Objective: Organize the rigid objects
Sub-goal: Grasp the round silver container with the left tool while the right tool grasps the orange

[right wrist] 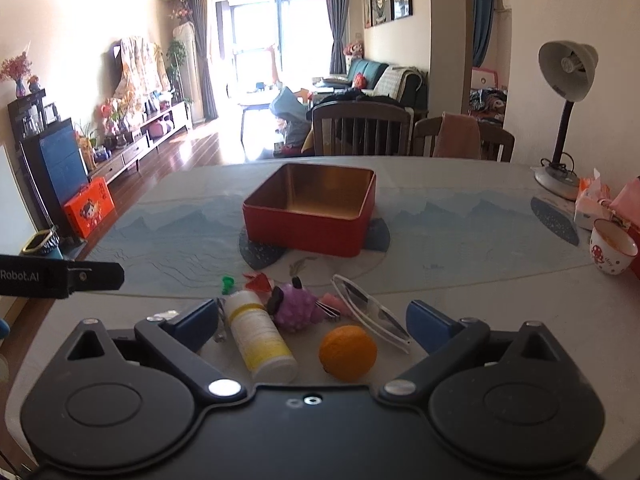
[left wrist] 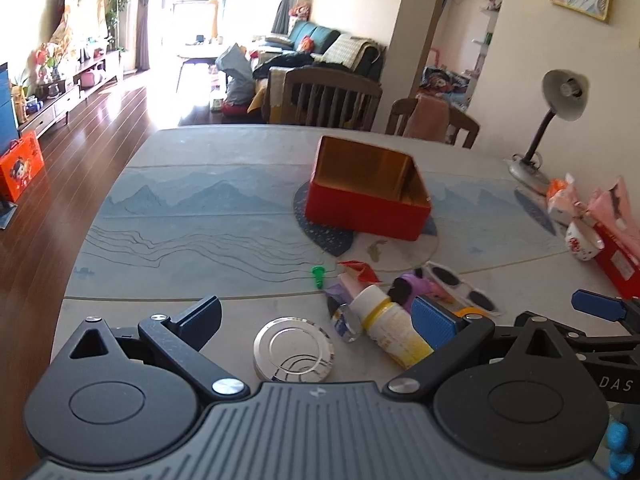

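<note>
clutter sits low in both views: a white bottle [right wrist: 260, 338] with a yellow band lying on its side, an orange [right wrist: 348, 353] to its right, a purple spiky toy [right wrist: 298, 308] behind them, and sunglasses [right wrist: 372, 312] at right. left gripper [left wrist: 318, 320] is spread wide above a round metal lid [left wrist: 293, 349] at lower centre, holding nothing. right gripper [right wrist: 316, 320] is spread too, bottle and orange between its fingers. red tin box [right wrist: 312, 212], open and empty, stands mid-frame on the table [right wrist: 480, 300].
</note>
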### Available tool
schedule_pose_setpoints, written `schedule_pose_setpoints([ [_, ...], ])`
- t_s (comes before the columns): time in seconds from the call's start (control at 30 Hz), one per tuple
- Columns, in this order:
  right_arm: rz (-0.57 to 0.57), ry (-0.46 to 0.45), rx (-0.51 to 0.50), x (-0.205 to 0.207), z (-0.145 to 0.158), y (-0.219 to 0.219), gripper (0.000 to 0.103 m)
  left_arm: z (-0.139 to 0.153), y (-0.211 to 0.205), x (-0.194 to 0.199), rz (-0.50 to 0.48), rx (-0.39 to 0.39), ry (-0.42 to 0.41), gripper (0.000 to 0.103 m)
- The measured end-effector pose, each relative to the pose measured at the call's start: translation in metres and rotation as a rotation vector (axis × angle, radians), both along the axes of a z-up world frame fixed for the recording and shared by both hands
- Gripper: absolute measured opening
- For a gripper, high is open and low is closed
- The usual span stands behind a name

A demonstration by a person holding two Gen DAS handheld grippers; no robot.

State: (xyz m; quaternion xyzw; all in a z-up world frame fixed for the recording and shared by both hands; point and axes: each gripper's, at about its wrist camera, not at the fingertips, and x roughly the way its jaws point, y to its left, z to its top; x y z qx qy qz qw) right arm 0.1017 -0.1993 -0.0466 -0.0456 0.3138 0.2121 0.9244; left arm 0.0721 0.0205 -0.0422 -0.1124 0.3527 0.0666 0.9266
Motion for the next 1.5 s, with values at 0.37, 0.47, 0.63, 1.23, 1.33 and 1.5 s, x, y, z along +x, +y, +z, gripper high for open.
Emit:
schedule_pose_setpoints([
  [0.37, 0.068, 0.125, -0.102, 0.040, -0.050, -0.004, 0.084, -0.061, 0.006, 0.044, 0.027, -0.021, 0.179, 0.102],
  [0.47, 0.063, 0.158, -0.112, 0.047, -0.056, -0.007, 0.080, -0.076, 0.006, 0.054, 0.047, 0.002, 0.214, 0.102],
  [0.63, 0.077, 0.179, -0.130, 0.054, -0.060, -0.007, 0.080, -0.091, 0.004, 0.062, 0.055, 0.036, 0.238, 0.102],
  [1.23, 0.135, 0.215, -0.182, 0.070, -0.077, 0.003, 0.065, -0.111, 0.000, 0.074, 0.082, 0.043, 0.279, 0.090],
  [1.33, 0.131, 0.216, -0.192, 0.071, -0.080, 0.003, 0.060, -0.111, -0.003, 0.073, 0.067, 0.035, 0.275, 0.080],
  [1.5, 0.128, 0.214, -0.191, 0.073, -0.081, 0.001, 0.054, -0.111, -0.005, 0.073, 0.067, 0.041, 0.271, 0.077],
])
